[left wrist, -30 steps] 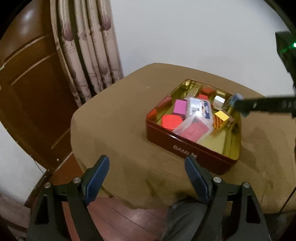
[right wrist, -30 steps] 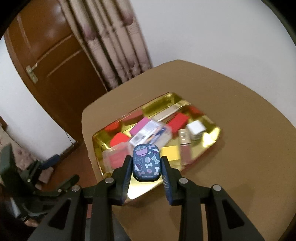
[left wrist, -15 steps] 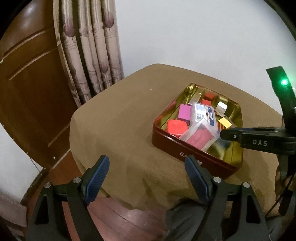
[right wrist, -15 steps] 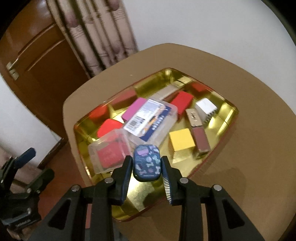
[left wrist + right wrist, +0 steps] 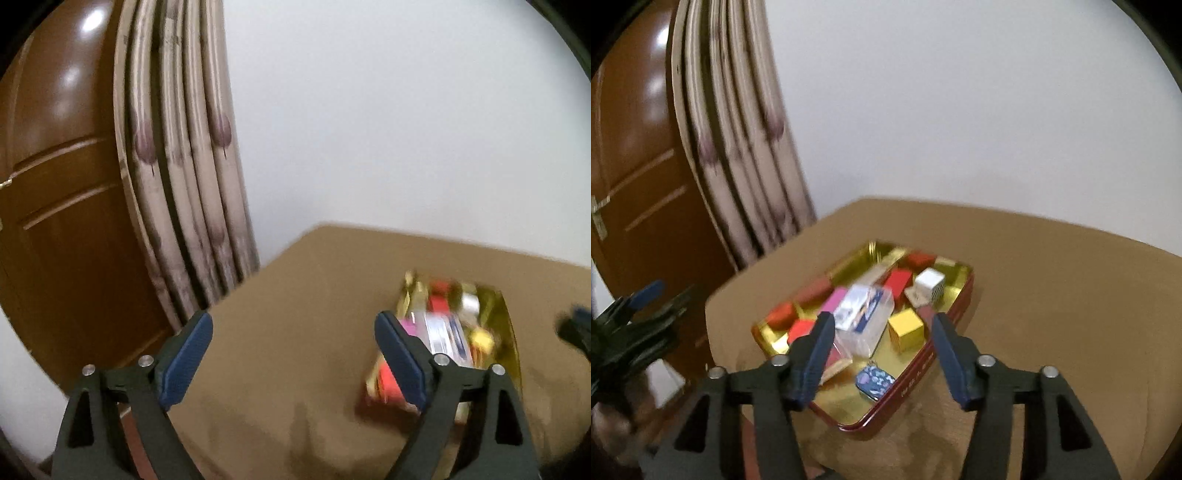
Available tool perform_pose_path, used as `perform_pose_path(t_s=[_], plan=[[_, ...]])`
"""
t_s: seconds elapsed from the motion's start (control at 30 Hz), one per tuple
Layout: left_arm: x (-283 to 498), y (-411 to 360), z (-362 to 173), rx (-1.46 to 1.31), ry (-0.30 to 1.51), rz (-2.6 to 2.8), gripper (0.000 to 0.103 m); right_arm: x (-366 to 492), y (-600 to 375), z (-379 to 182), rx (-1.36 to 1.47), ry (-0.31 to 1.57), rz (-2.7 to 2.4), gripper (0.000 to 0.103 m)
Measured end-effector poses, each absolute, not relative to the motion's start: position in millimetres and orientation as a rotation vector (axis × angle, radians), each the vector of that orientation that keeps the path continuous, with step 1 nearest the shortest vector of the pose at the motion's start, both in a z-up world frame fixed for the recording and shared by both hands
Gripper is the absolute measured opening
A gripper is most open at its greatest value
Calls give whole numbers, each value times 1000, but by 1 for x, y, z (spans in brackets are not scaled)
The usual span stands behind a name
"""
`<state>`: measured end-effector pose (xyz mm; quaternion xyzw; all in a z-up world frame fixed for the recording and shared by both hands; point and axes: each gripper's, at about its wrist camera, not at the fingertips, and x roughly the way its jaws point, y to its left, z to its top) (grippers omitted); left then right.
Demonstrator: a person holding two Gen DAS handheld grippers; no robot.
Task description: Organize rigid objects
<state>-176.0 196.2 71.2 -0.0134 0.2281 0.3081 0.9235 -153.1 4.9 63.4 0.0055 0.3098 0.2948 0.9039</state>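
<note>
— Fingers (image 5: 816,354) of the right gripper (image 5: 882,360)?
— Spread wide, empty. Left gripper (image 5: 293,362) wide too.
— Patterned blue case (image 5: 874,381)?
— Lower centre, lying in the gold tin (image 5: 955,317) on the desk (image 5: 1052,295).

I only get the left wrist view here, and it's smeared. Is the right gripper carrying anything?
Observer: No. The right gripper is open, with nothing between its fingers.
Operator: What lies nearest to it, then?
Observer: A small dark blue patterned case, lying flat on the floor of the red-walled gold metal tin, close to the near wall.
Operator: Is that case stacked on anything?
Observer: No. It lies on bare gold floor, apart from the yellow cube behind it.
</note>
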Motion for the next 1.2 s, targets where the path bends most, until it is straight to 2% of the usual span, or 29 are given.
perform_pose_path(t_s=[0.13, 0.33, 0.57, 0.67, 0.8, 0.9, 0.97, 1.2], plan=[[-132, 228, 61, -83, 432, 601, 88, -160, 2, 62, 37, 648, 591, 57], [-72, 258, 10, -109, 609, 600, 85, -156, -5, 52, 25, 688, 596, 57], [-56, 244, 5, -269, 545, 583, 85, -150, -19, 47, 40, 709, 554, 57], [-49, 222, 8, -184, 544, 572, 85, -147, -22, 46, 44, 710, 531, 57], [-78, 191, 33, -89, 524, 608, 83, -143, -23, 45, 51, 703, 493, 57], [-111, 175, 51, -103, 503, 544, 89, -146, -17, 44, 59, 669, 451, 57], [-123, 163, 57, -89, 508, 504, 89, -150, -8, 43, 39, 646, 409, 57], [-134, 129, 60, 58, 537, 422, 97, -168, 11, 40, 22, 573, 303, 57]])
